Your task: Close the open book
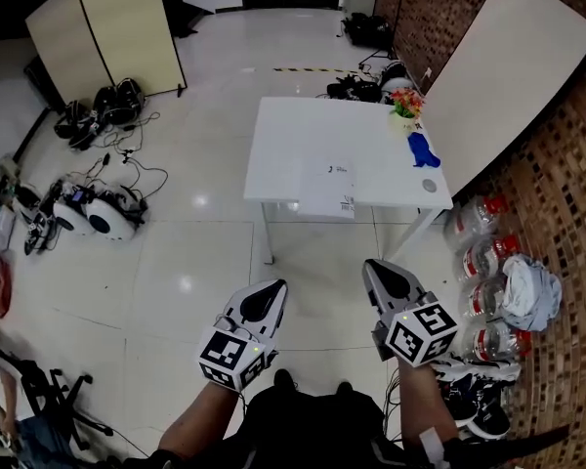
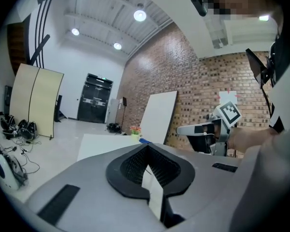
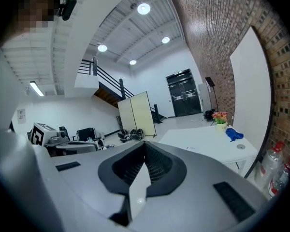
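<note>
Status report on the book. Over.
Left hand-held gripper shut, empty. Right hand-held gripper shut, empty. Book flat on white table, untouched, beyond reach. Nothing blocks the way.

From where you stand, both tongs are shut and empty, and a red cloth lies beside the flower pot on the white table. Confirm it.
Wrong on the colour: the head view shows the cloth is blue, not red. Otherwise yes: left tongs and right tongs are shut and empty, and the cloth lies beside the flower pot on the white table.
</note>
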`<state>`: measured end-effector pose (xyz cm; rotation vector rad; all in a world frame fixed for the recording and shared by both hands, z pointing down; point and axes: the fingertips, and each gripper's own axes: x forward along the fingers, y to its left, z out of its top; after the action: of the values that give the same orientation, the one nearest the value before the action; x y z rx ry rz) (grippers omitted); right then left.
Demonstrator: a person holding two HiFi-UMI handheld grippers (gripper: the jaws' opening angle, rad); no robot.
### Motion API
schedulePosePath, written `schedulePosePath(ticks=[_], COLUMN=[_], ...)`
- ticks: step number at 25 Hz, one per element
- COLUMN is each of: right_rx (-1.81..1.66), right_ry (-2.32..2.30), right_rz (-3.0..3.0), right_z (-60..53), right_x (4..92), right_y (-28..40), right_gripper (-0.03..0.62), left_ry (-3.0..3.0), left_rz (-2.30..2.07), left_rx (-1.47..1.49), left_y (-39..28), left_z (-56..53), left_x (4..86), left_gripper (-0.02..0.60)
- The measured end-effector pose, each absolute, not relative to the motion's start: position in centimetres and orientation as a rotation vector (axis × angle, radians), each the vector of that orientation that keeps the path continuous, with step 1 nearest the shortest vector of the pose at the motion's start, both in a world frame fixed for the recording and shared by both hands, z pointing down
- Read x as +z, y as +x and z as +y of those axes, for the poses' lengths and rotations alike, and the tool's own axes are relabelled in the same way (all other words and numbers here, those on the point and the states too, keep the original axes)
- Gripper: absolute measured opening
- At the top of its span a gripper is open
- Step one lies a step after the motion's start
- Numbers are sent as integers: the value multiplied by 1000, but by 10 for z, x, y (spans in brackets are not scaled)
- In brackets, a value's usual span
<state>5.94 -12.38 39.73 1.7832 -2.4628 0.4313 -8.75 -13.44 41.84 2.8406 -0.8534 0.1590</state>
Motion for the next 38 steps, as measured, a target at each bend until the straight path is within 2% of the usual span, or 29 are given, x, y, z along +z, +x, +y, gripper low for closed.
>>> schedulePosePath(ticks=[14, 19, 28, 38], right_rx=[407, 398, 310, 315], right_ry=[1785, 1753, 1760, 1886], right_rz=[-2491, -2531, -2562, -2469], right_z=[74, 118, 180, 269], right_x=[404, 401, 377, 384], right_y=[173, 181, 124, 7], right_gripper=[-2, -2, -2, -2], left_ry=[2829, 2838, 2898, 2894], left_rz=[-879, -904, -934, -829], left_rx=[201, 224, 172, 153], left_y=[31, 41, -18, -150], left_z=[34, 86, 157, 248], left_x=[412, 406, 379, 403], left_gripper=[-6, -6, -6, -6])
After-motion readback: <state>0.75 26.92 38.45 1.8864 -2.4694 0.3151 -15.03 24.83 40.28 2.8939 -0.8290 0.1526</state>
